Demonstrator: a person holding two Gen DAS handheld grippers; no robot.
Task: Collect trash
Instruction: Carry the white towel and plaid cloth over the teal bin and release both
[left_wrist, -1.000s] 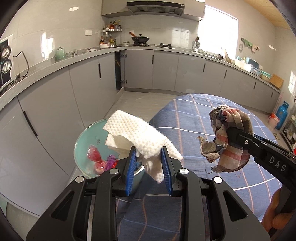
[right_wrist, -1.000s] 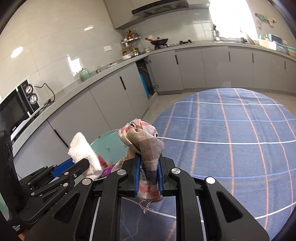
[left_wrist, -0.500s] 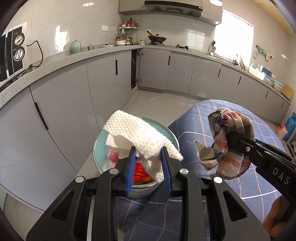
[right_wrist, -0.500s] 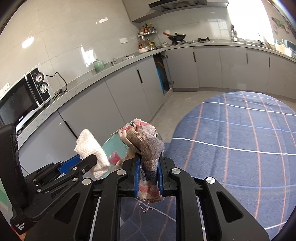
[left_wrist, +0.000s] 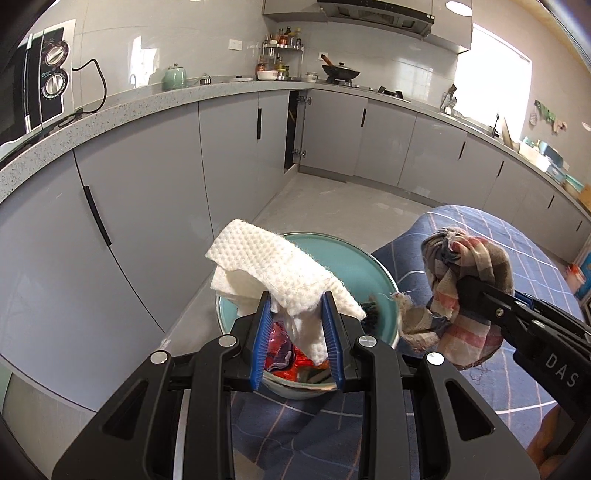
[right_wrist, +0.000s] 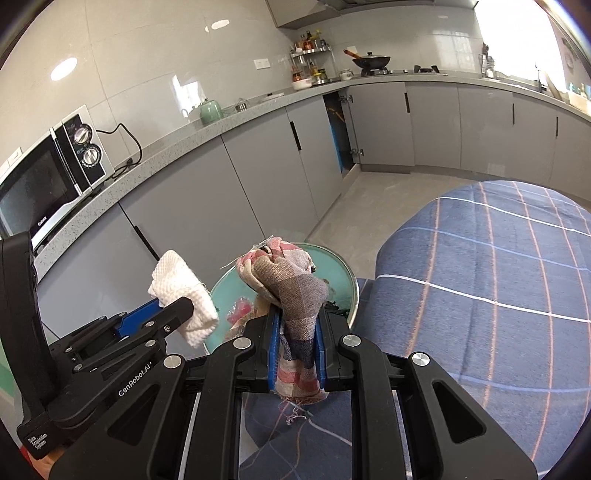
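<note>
My left gripper (left_wrist: 297, 314) is shut on a white textured cloth (left_wrist: 273, 269) and holds it above a teal trash bin (left_wrist: 354, 266) with red and purple wrappers (left_wrist: 284, 350) inside. My right gripper (right_wrist: 297, 325) is shut on a crumpled plaid rag (right_wrist: 291, 288), just right of the bin; the rag also shows in the left wrist view (left_wrist: 465, 295). The bin (right_wrist: 340, 273) and the white cloth (right_wrist: 184, 291) show in the right wrist view, with the left gripper (right_wrist: 177, 306) to the left.
The bin stands on the floor beside a table with a blue checked cloth (right_wrist: 480, 280). Grey kitchen cabinets (left_wrist: 147, 206) run along the left and back under a speckled counter (left_wrist: 110, 110) with a microwave (right_wrist: 48, 184).
Both grippers have moved left and forward with their cloths, off the table edge. The bin now lies directly under the left gripper and close before the right one.
</note>
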